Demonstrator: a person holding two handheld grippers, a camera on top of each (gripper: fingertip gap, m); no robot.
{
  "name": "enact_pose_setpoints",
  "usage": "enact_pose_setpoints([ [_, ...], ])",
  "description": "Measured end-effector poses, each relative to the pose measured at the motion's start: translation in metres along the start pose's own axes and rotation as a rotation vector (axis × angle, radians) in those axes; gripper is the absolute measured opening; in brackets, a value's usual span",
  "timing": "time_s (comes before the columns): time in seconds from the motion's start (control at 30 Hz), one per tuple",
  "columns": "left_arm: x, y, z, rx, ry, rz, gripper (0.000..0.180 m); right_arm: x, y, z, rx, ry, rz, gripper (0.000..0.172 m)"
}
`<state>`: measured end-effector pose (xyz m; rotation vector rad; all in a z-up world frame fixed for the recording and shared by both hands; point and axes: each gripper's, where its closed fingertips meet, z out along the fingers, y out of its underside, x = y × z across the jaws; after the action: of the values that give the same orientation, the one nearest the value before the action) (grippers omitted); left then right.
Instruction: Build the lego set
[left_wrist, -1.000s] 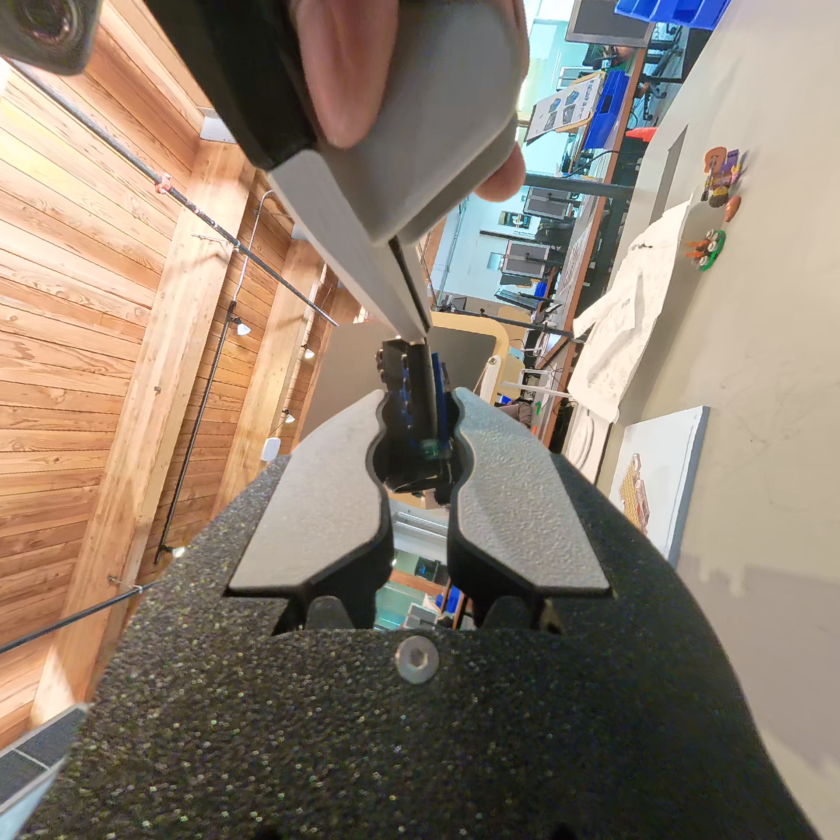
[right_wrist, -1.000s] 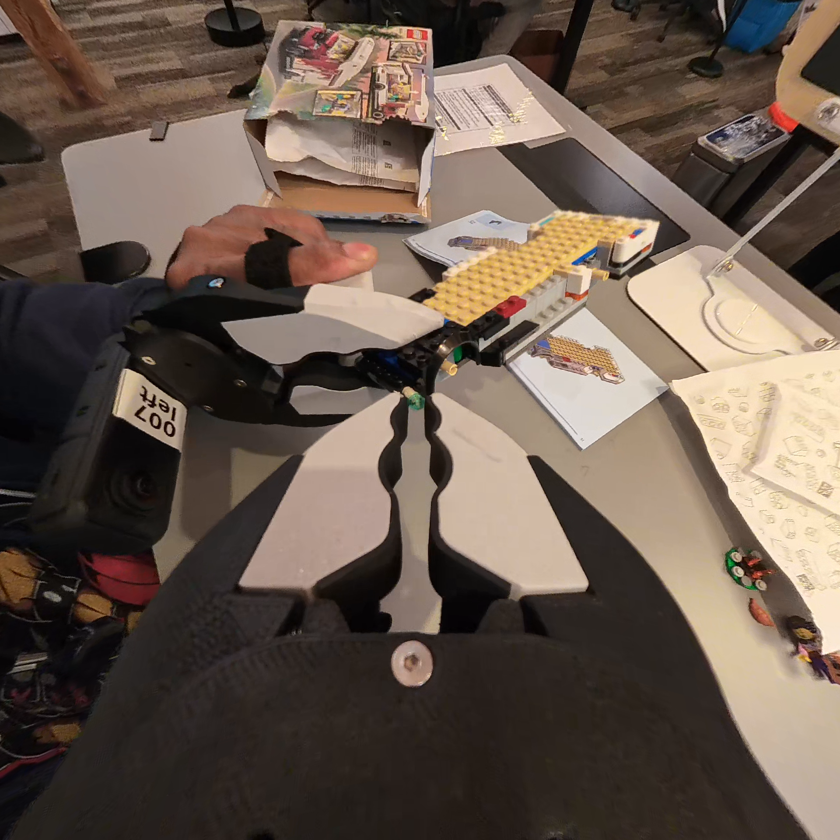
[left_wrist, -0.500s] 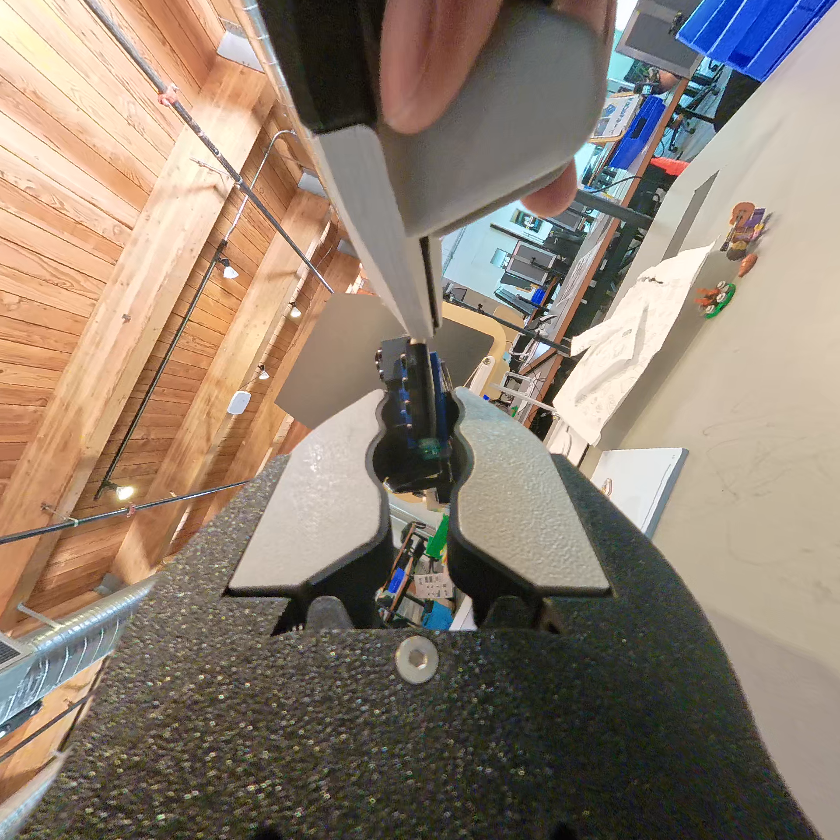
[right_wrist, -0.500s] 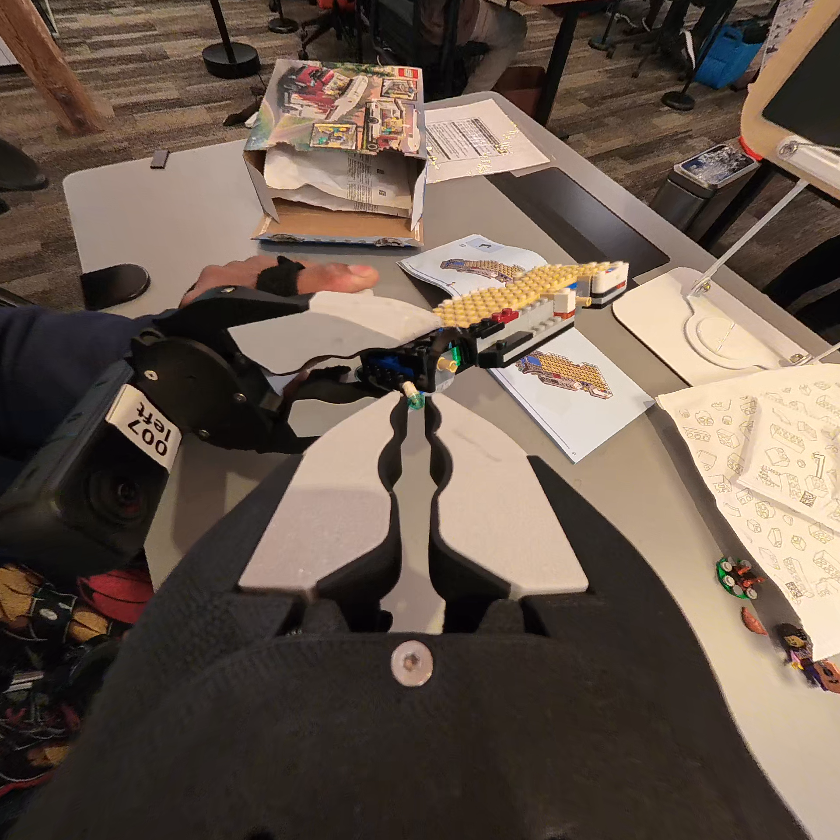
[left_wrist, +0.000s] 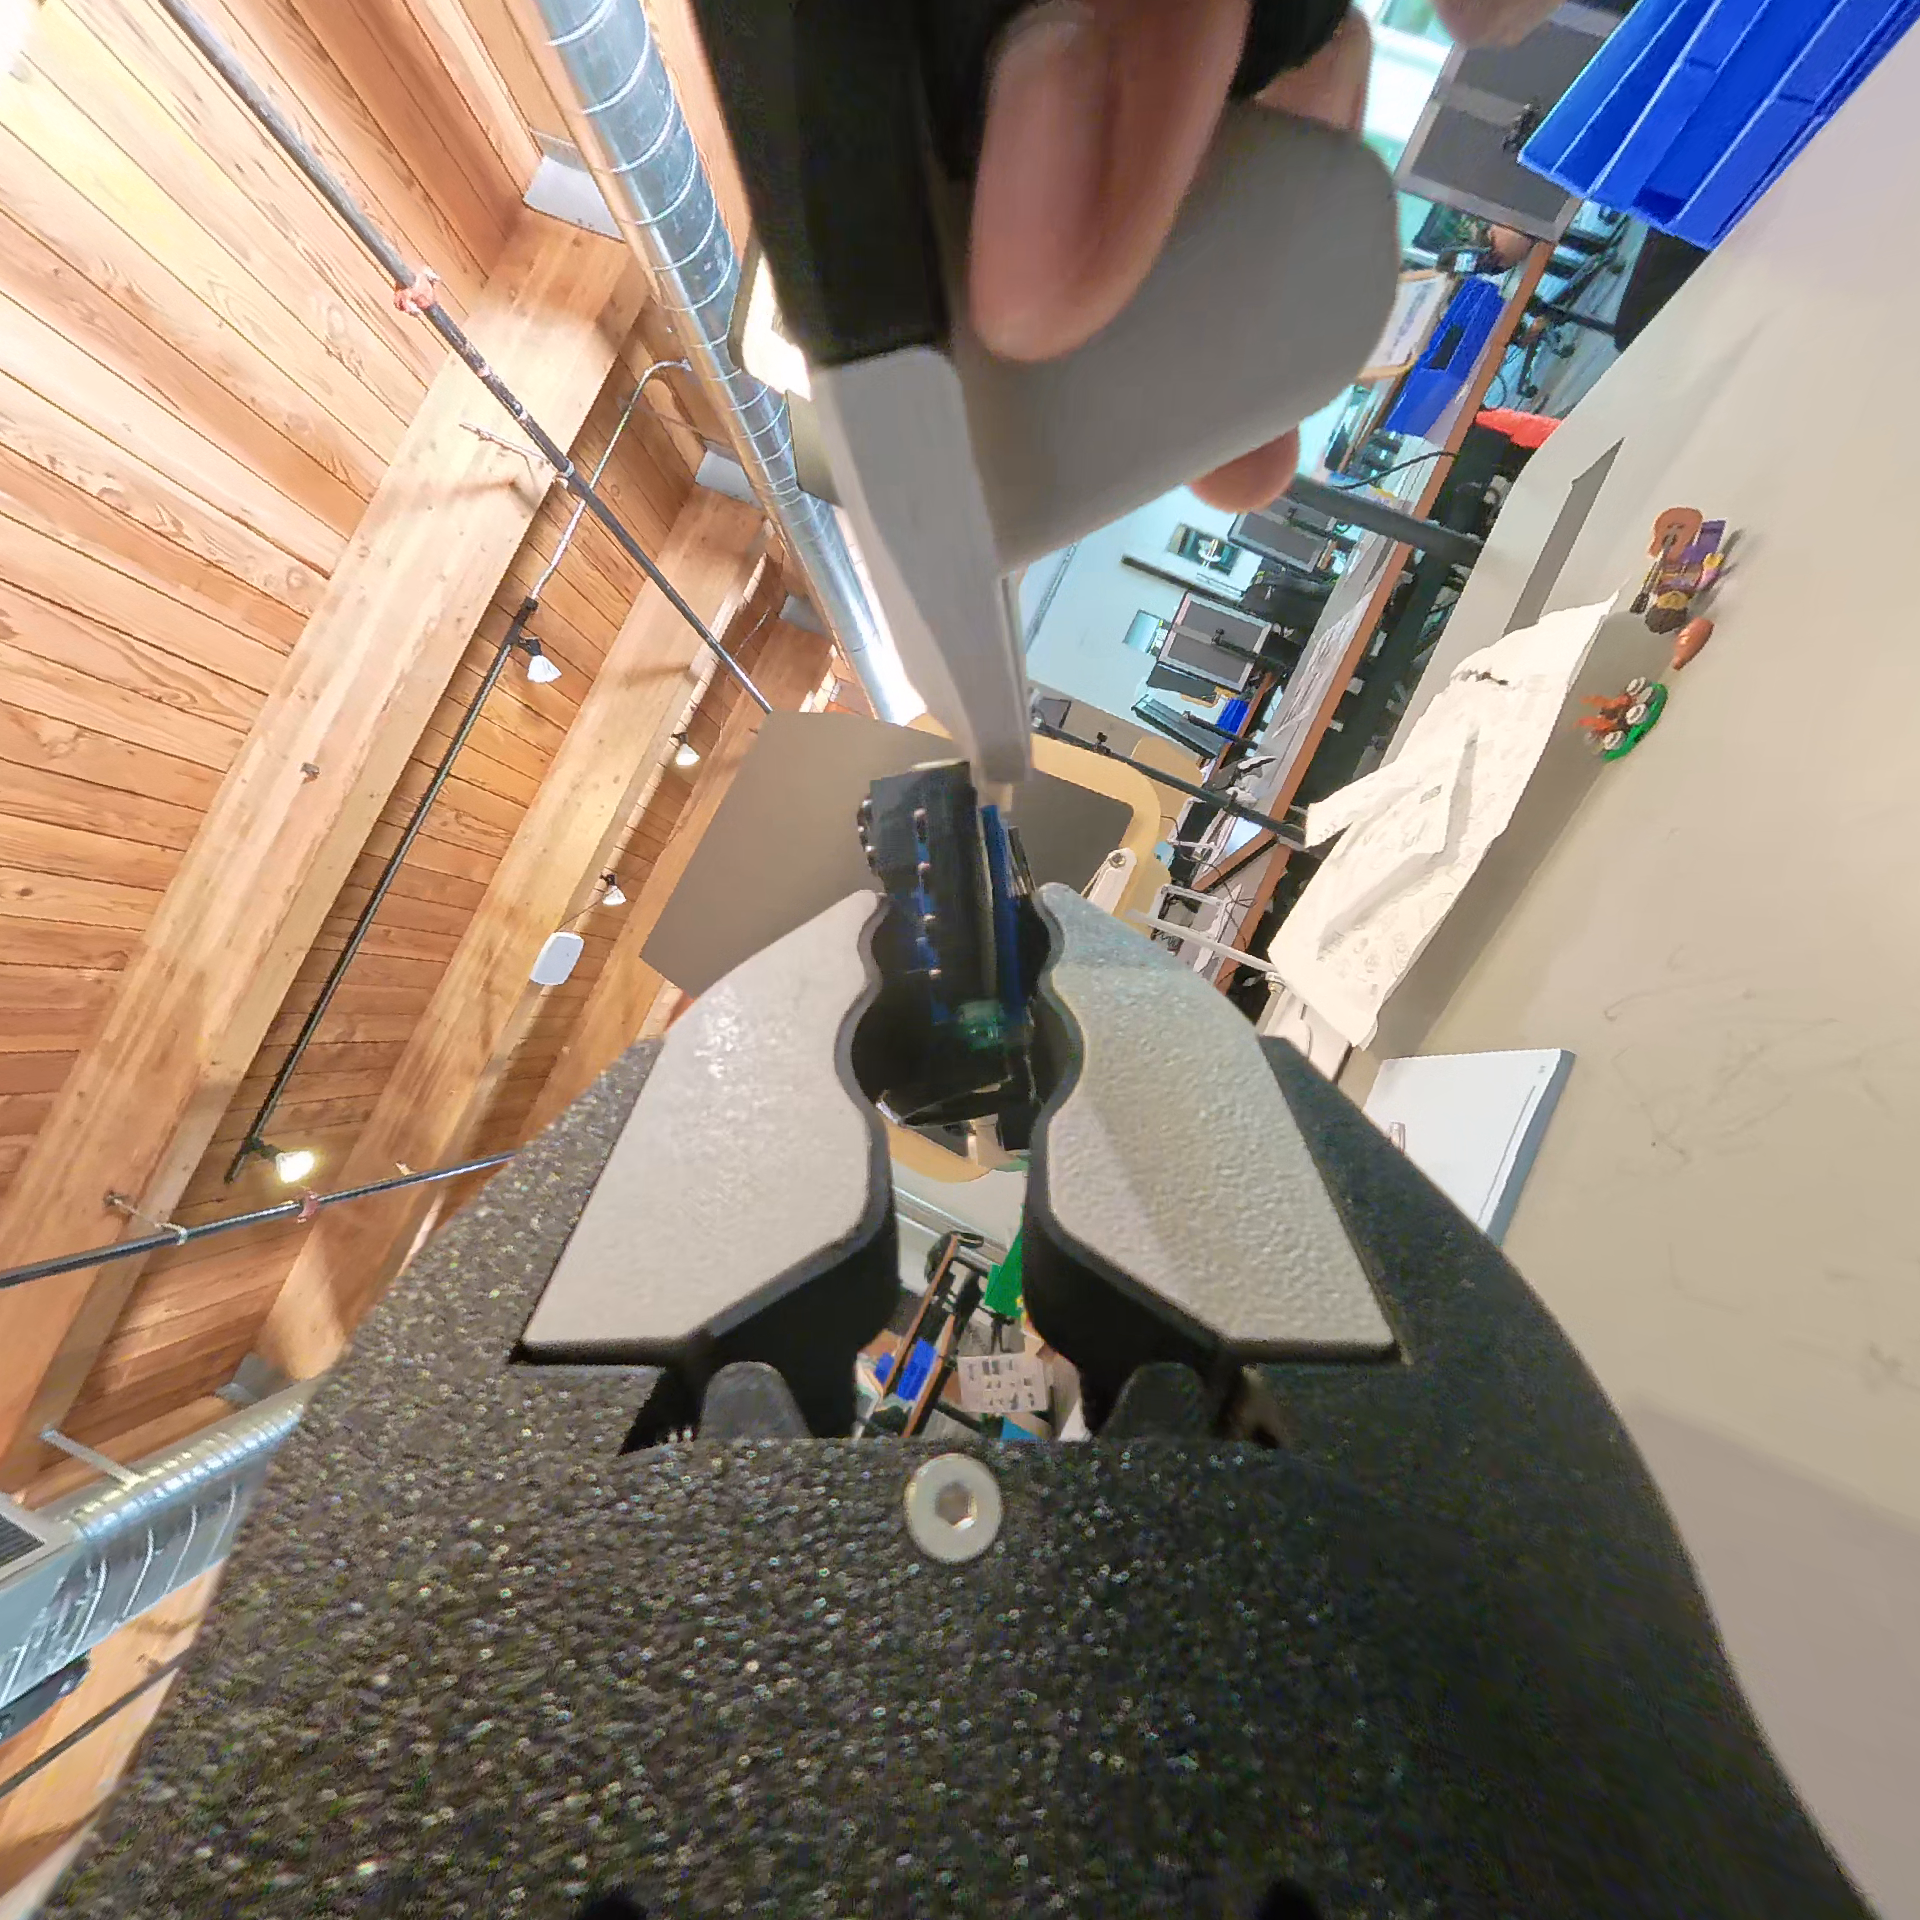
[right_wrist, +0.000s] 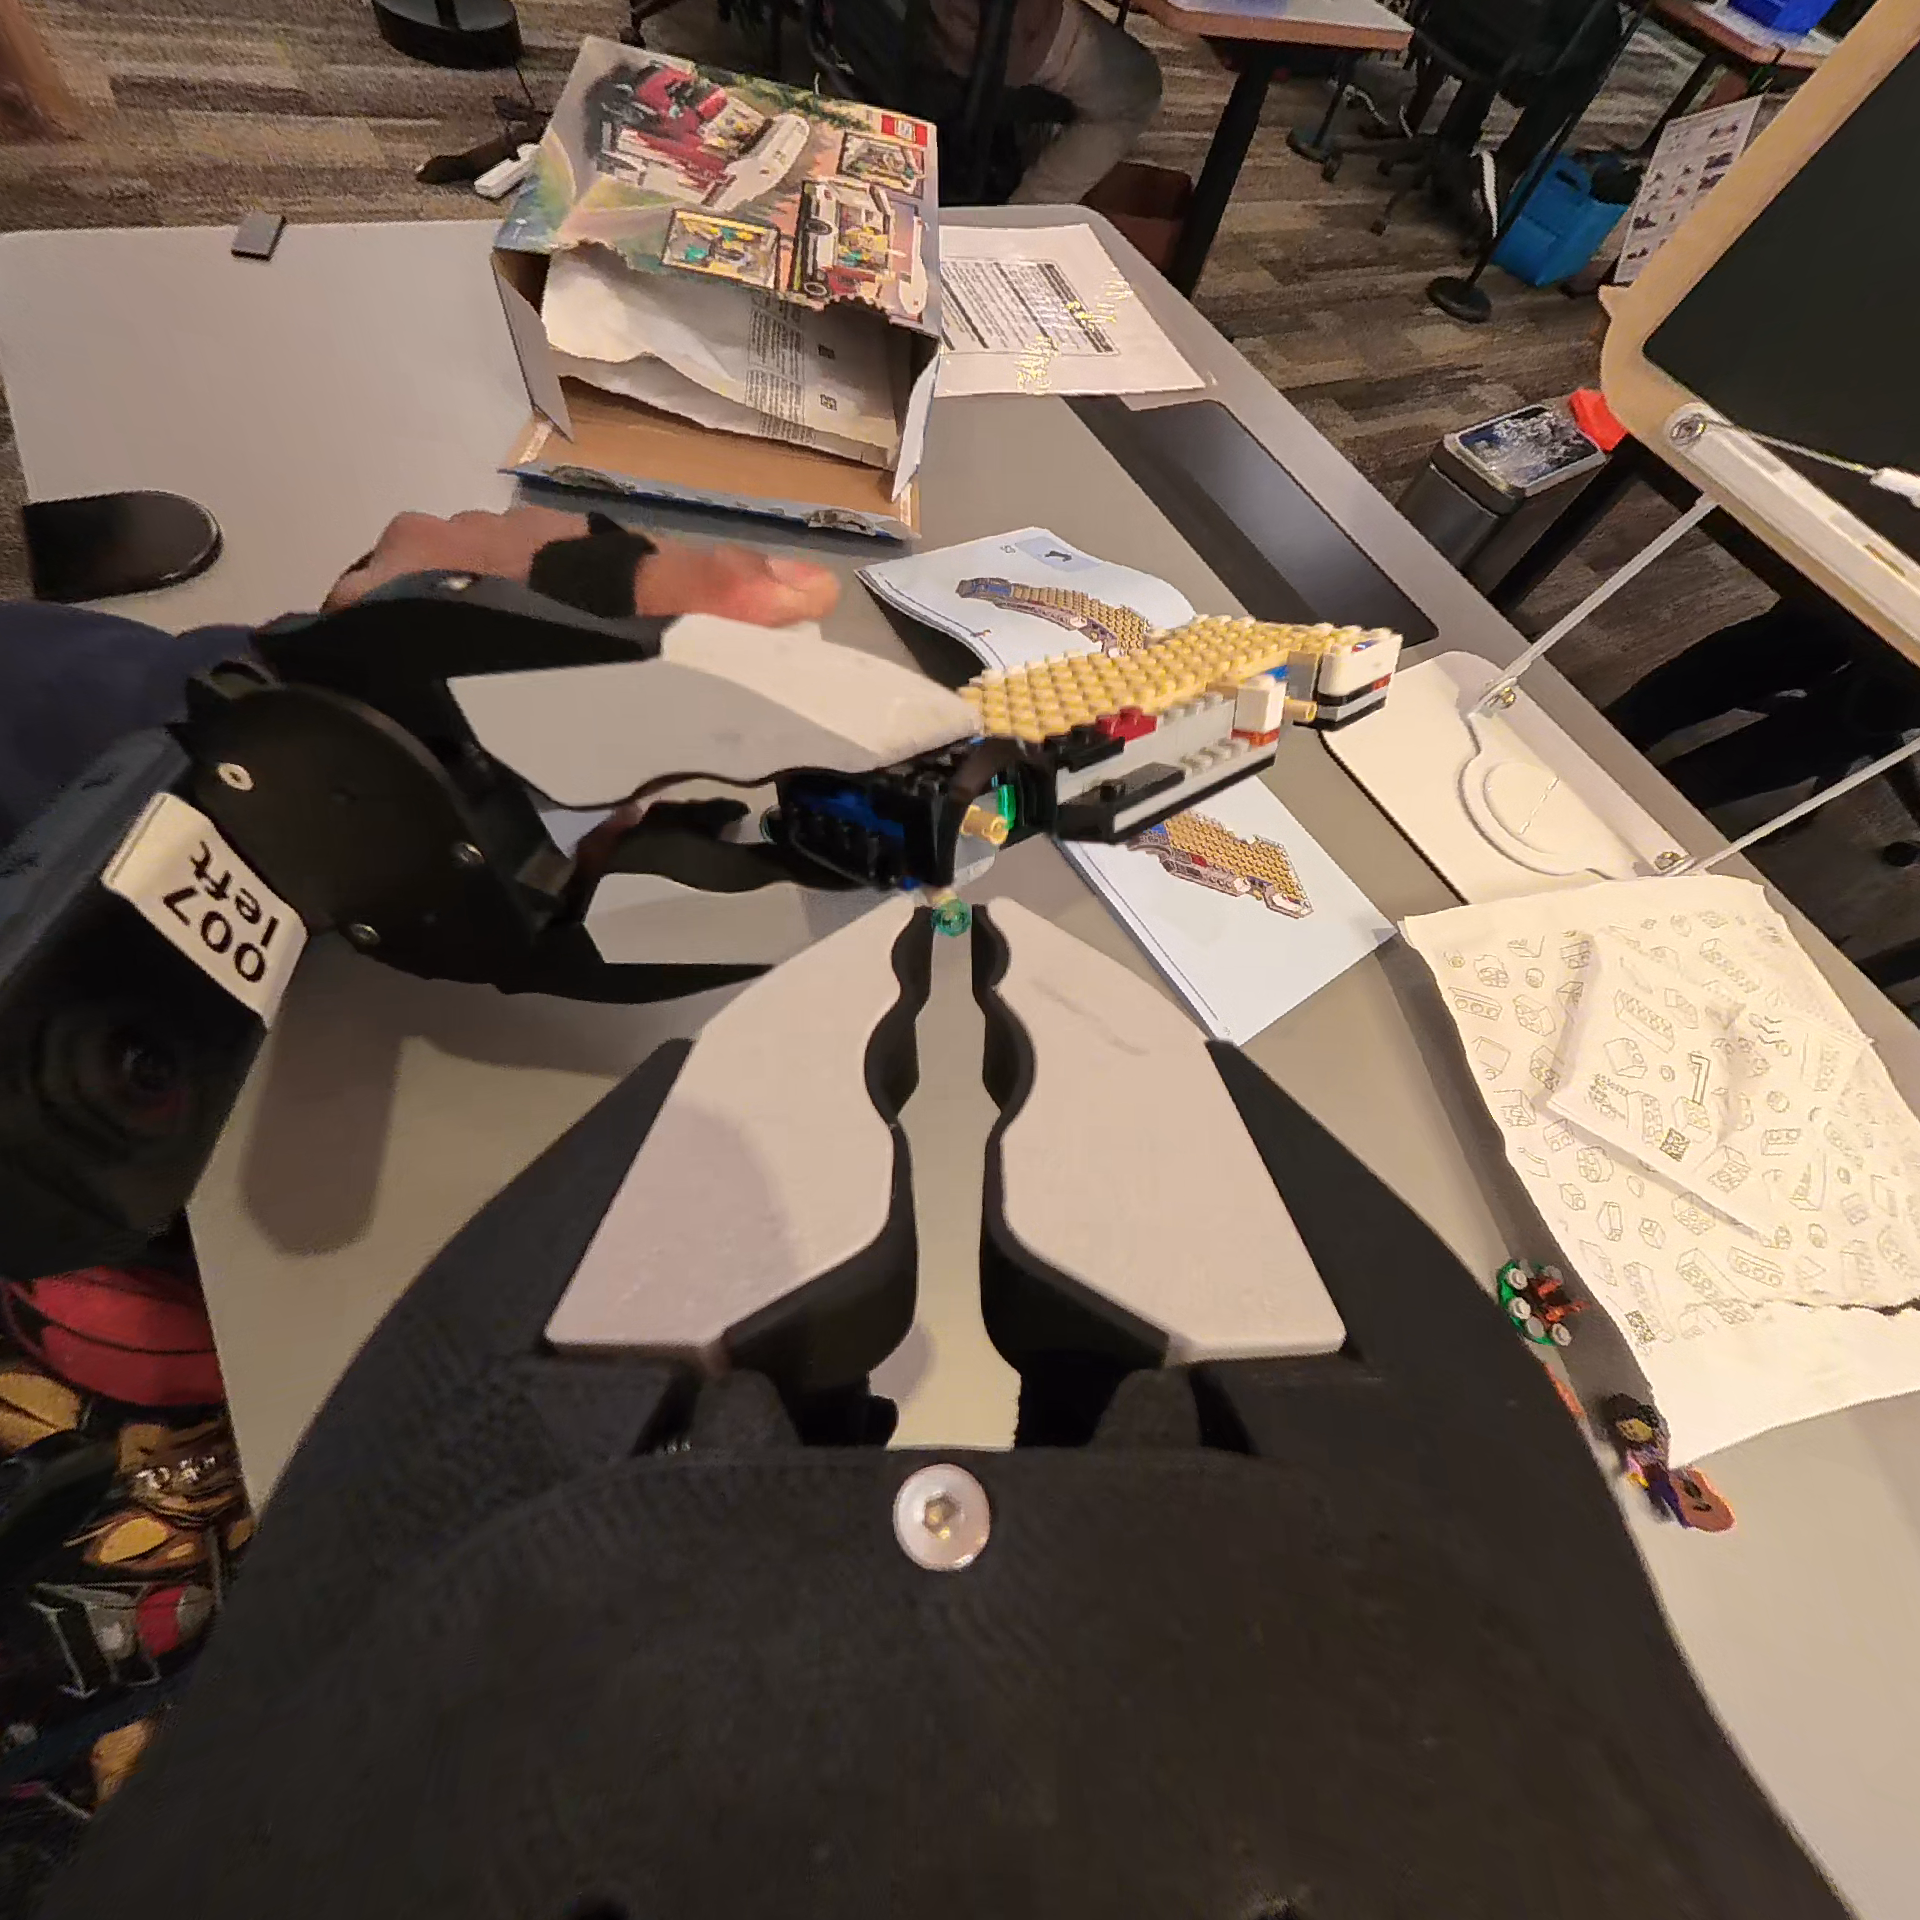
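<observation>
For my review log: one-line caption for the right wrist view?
Right claw pinches a small green stud beneath the brick model held by the left claw.

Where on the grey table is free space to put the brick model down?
Free: the table left of the box, and the near strip beneath the left claw. Crowded: the right side, with booklet, printed paper and small figures.

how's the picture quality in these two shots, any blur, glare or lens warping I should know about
Left wrist view: sharp on the gripper body, tilted, strong wide-angle bending of the wooden wall; the brick model between the fingers is dark and shadowed. Right wrist view: even indoor light, slight motion blur on the brick model and the hand, soft shadows on the grey table, edges curved by the lens.
</observation>
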<state>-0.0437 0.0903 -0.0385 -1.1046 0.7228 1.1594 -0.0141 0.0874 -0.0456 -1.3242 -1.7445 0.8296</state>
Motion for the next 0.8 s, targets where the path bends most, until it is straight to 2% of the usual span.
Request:
enact_pose_setpoints([
  [0.43,0.002,-0.0003,0.0003,0.006,0.017,-0.025,0.023,-0.0004,-0.0009,-0.001,0.035,-0.023,0.023,0.007],
  [0.6,-0.0011,0.0014,0.0003,0.013,0.023,-0.101,0.023,0.0004,-0.0004,-0.0013,0.063,-0.046,0.077,0.007],
  [0.8,-0.0022,-0.0048,-0.0024,0.052,0.006,-0.008,0.023,-0.0009,0.0045,0.0005,0.055,-0.04,0.054,0.007],
])
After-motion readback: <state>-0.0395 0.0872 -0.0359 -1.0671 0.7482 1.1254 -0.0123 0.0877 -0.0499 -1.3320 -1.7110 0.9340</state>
